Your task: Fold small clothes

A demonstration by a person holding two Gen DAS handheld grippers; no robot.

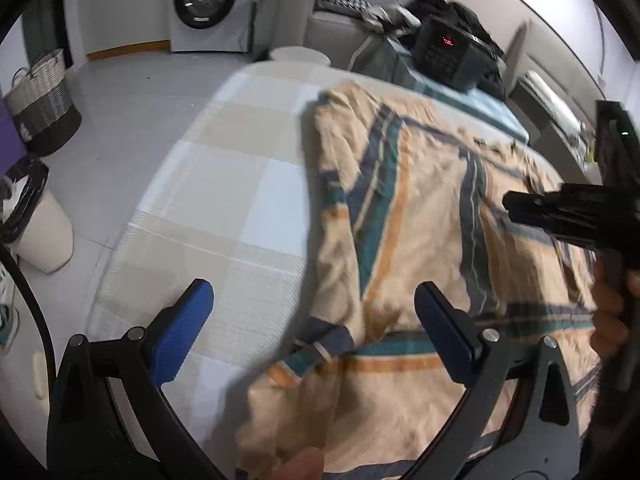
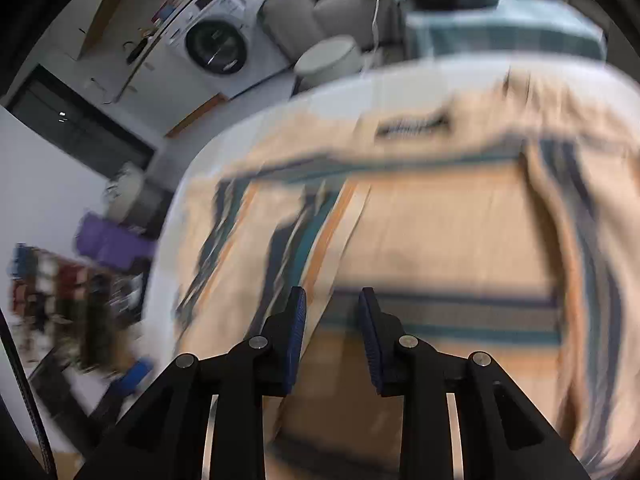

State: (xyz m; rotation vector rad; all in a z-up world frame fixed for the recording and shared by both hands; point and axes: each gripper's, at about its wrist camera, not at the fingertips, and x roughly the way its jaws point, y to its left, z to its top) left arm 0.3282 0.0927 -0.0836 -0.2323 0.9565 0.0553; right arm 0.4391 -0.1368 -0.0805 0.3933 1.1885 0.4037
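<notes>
A beige shirt [image 1: 420, 216] with teal, navy and orange stripes lies spread on the checked surface [image 1: 224, 184], filling most of its right side. In the left wrist view one sleeve or side panel seems to be turned in over the body, with a striped cuff [image 1: 320, 344] lying at the near edge, so I judge the fold as begun but far from finished: the cloth is wide, wrinkled and in no tidy packet.

The left gripper [image 1: 314, 320] has its fingers spread wide and holds nothing; it hangs over the shirt's near left edge. The right gripper [image 2: 332, 340] has its fingers only narrowly apart above the striped front, and no cloth shows between them. That view is blurred.

What is left, as I read it, is the other side, then the fold across the length.
</notes>
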